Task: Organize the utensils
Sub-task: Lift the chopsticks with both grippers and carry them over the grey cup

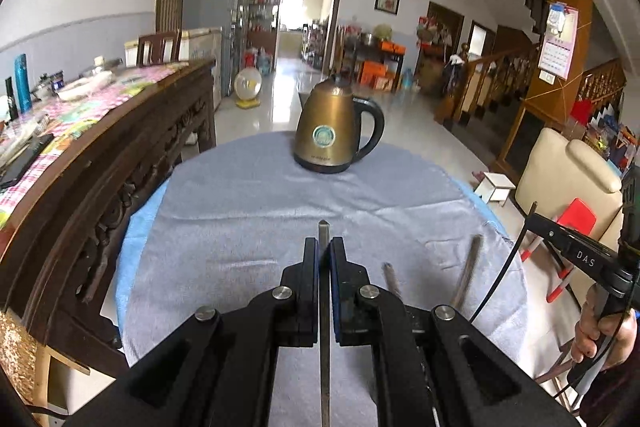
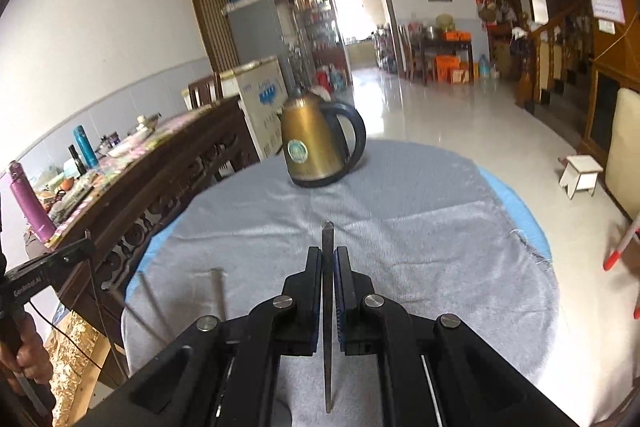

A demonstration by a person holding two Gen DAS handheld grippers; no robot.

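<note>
L wrist view: we see our left gripper [image 1: 324, 247] clamped tight on a thin dark chopstick-like utensil [image 1: 323, 233]; its tip pokes out past the jaws, shaft runs back between them.
L view, surface: round surface [image 1: 256, 195] w/ grey cloth; brass kettle [image 1: 330, 127] stands at the far edge, well apart from the gripper.
L view, other items: two more blurred sticks [image 1: 468, 267] show just right of the gripper, near the right edge; can't tell if they lie on the cloth or are held.
L view, right side: the other tool's frame & a hand [image 1: 600, 331] at the right border.
R wrist view: our right gripper [image 2: 329, 251] likewise closed on a thin dark utensil [image 2: 328, 239], tip forward, pointing toward the kettle [image 2: 316, 143].
R view, extras: two blurred sticks [image 2: 218, 291] near the left-near edge of the surface [image 2: 440, 227]; a hand [image 2: 24, 355] at the left border.
Step, as we judge: both utensils picked up & carried above the cloth; no holder or tray visible.
Next move needs: bring the two sticks together, parallel, tips matched, lower to the cloth, then release w/o rolling.
</note>
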